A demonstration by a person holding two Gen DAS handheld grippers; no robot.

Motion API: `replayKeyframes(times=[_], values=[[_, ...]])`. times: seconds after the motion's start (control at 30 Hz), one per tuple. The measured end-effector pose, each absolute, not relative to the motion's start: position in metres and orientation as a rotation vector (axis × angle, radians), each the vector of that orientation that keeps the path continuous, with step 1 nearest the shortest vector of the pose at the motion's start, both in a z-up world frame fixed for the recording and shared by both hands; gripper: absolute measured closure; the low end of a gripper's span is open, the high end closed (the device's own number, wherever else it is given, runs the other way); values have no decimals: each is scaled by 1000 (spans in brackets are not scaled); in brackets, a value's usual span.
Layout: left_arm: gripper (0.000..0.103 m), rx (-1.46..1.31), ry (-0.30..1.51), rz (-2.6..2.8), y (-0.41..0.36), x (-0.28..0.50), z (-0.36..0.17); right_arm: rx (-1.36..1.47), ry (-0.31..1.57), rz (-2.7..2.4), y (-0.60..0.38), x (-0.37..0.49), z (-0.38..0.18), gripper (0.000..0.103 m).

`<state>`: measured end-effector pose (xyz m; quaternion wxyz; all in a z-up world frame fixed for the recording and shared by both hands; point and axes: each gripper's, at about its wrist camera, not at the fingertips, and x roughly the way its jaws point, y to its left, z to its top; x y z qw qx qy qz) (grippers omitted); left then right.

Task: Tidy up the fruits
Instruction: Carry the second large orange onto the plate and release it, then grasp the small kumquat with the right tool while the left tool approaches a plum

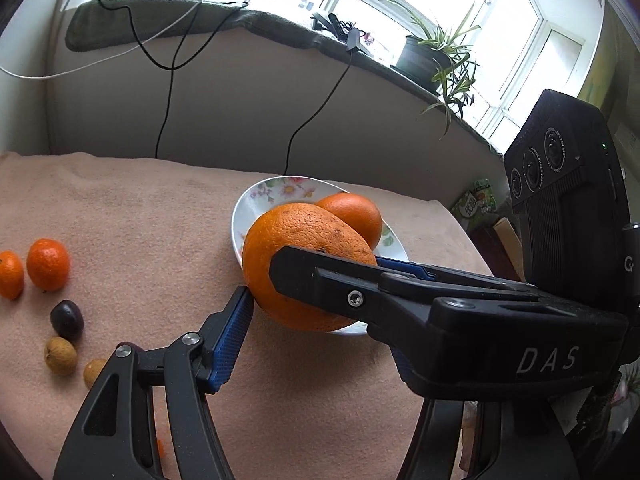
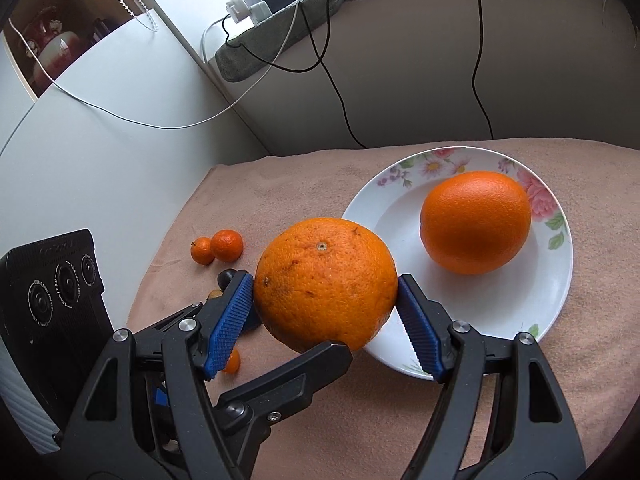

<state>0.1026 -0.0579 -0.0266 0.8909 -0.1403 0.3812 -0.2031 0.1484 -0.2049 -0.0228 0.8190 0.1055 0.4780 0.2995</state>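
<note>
A big speckled orange (image 2: 326, 282) is clamped between the blue pads of my right gripper (image 2: 326, 300), at the near-left rim of a white floral plate (image 2: 520, 312). A smoother orange (image 2: 476, 222) lies on the plate. In the left wrist view the same speckled orange (image 1: 296, 240) sits against my left gripper's blue left pad (image 1: 232, 340); the left gripper (image 1: 312, 296) is also closed around it, with the right gripper's finger crossing in front. Both grippers hold this orange over the plate's (image 1: 260, 200) edge.
Two small mandarins (image 1: 48, 264) (image 1: 10, 274), a dark plum-like fruit (image 1: 67, 320) and two brown longans (image 1: 60, 356) lie on the pink cloth to the left. Cables hang down the wall behind. A potted plant (image 1: 436, 56) stands on the sill.
</note>
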Motion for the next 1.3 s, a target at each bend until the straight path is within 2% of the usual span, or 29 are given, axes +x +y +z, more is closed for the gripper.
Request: replayKeyframes(times=[0.43,0.5,0.67,1.1,1.3], values=[[39,-289,830,-413,-65,113,-32,245,1069,596,-203,157,-30,26],[42,-286,820,-410,-67,115,-32,232,1076,579,-203,156,-30,26],[41,-266,792,-407,-70,114,-26,242,1028,565,-212,150,-21,18],[41,-268,788,-382,-54,95,-25,209,928,521,-234,115,-1,18],[36,-281,779,-358,-43,83,-24,187,904,518,-241,100,1,18]])
